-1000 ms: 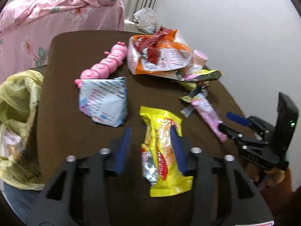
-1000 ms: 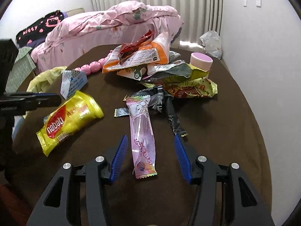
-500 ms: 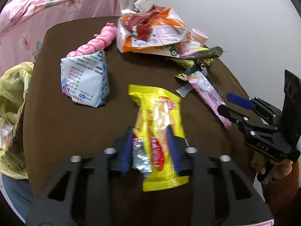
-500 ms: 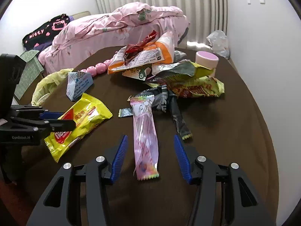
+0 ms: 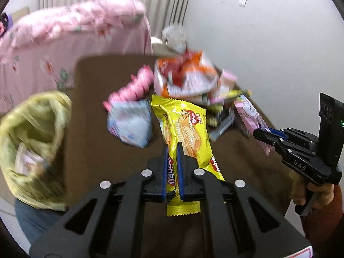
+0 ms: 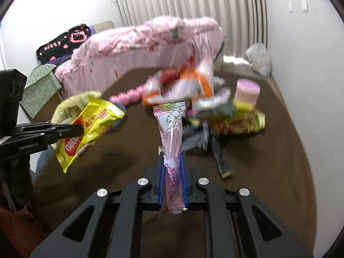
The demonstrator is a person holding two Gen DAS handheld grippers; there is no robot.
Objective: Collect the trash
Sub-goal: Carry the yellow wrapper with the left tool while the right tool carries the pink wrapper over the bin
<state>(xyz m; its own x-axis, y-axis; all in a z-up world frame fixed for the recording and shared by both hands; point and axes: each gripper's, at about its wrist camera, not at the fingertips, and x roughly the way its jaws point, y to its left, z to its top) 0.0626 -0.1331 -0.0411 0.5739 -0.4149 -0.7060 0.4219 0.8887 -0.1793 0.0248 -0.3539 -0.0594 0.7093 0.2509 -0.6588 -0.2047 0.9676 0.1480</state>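
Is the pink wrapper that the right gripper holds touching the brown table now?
Apart. In the right wrist view the pink wrapper hangs clamped in the right gripper, its lower end clear above the brown table.

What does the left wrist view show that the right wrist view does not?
Only the left wrist view: the inside of the green bag with paper in it, a blue-white packet in full, and the hand holding the right gripper. Only the right wrist view: a black Kitty garment, a green checked box, and a pink-lidded cup seen clearly. Both: the yellow wafer pack pinched in the left gripper, the pink wrapper pinched in the right gripper, the orange bag, the pink bed.
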